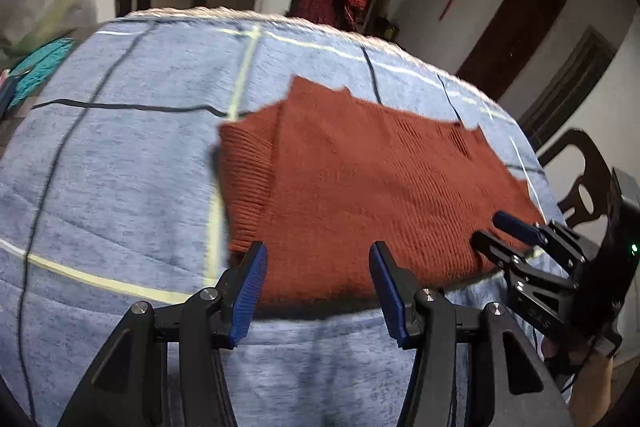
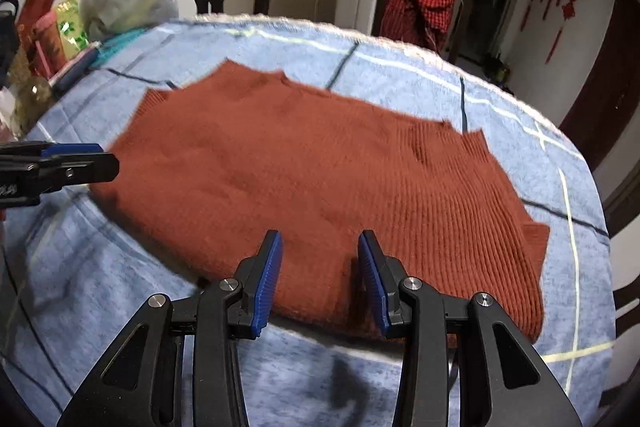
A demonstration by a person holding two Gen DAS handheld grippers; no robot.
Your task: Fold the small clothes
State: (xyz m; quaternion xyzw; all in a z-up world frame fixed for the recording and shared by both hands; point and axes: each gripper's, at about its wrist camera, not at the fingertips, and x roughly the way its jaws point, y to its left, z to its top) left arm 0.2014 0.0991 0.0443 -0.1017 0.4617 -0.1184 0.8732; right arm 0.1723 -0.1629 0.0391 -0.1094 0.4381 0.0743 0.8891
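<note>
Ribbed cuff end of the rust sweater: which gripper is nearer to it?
Left. The left gripper sits at the sweater's near hem beside the ribbed cuff end; the right gripper is farther along that hem.

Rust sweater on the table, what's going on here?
A person is working a handheld gripper in each hand over a rust knit sweater lying flat on a blue plaid cloth covering the table. The left gripper and right gripper both sit at the sweater's near edge with jaws open and nothing between the pads. The sweater looks partly folded, one sleeve tucked over on its left side. No grasp made yet.
</note>
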